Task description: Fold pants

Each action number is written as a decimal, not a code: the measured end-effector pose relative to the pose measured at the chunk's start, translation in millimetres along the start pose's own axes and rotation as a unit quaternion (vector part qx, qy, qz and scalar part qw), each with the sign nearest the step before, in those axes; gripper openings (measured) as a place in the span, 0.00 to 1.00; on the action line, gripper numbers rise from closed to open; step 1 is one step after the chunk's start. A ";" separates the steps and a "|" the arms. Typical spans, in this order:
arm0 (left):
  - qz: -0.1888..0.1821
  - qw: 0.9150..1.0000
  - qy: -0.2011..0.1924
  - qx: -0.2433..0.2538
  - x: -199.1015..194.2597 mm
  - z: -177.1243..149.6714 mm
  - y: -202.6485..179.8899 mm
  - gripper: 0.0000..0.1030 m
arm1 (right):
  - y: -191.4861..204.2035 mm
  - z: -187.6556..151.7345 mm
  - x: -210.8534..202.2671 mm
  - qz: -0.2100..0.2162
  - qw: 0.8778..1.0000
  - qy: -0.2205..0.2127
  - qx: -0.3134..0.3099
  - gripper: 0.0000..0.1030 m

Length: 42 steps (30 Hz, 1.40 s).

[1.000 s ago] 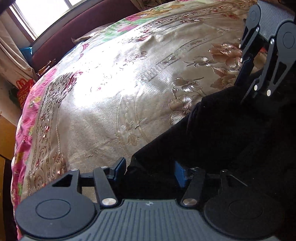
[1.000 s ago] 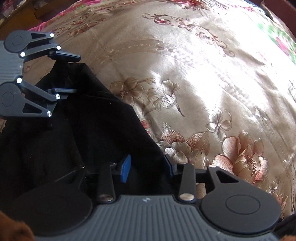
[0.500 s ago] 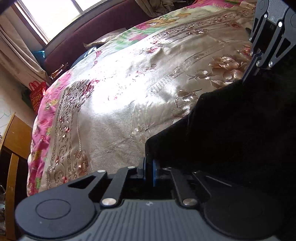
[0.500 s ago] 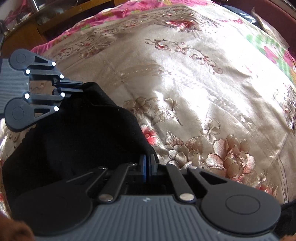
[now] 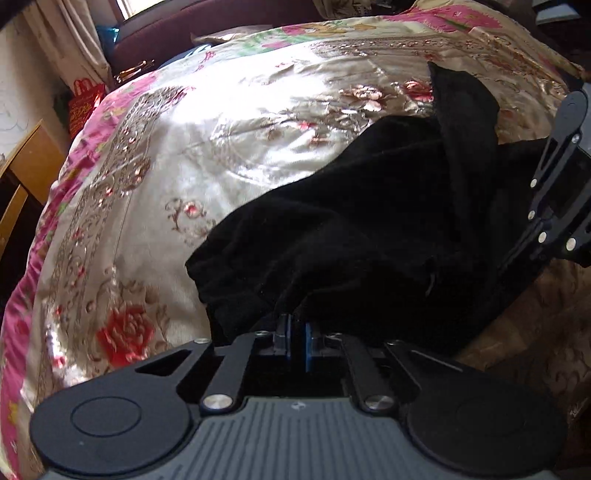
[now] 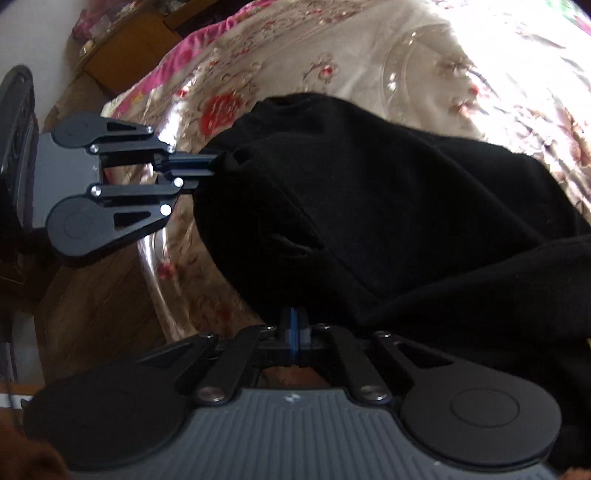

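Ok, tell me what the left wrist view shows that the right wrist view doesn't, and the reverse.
Left wrist only: a window with a curtain, a red bag beside the bed, and a pants flap sticking up.

Right wrist only: wood floor off the bed's edge and a cardboard box.

Both: the black pants lifted over the floral bedspread, the left gripper and right gripper each shut on the cloth, and each gripper seen in the other's view.

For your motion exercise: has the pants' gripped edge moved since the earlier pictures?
Yes. The black pants, clamped by both grippers, lifted off the floral bedspread and carried across it.
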<state>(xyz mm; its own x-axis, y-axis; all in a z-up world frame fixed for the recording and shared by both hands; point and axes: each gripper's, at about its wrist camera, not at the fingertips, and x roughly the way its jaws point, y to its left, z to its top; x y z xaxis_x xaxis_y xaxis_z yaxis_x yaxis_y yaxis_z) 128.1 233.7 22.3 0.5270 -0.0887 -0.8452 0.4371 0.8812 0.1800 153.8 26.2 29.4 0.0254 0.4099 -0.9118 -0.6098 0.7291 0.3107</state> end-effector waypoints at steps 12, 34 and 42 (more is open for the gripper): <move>0.075 0.994 -0.044 0.060 -11.6 -27.1 -48.2 0.42 | 24.4 -26.5 20.9 -0.149 0.952 -0.046 -0.262 0.39; 0.158 0.981 -0.085 0.070 -12.2 -23.9 0.7 0.26 | 44.1 3.0 13.5 -0.117 0.973 -0.029 -0.197 0.09; 0.180 0.977 -0.006 0.112 34.7 -64.6 -24.1 0.28 | 53.5 -19.6 72.2 -0.115 0.978 0.006 -0.173 0.17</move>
<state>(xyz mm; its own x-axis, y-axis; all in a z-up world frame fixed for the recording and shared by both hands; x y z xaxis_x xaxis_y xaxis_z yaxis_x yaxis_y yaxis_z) 88.8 239.4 -43.9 0.6842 0.2019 -0.7008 0.3696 0.7324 0.5718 107.5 84.1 -25.1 0.1861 0.2485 -0.9506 -0.8203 0.5719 -0.0111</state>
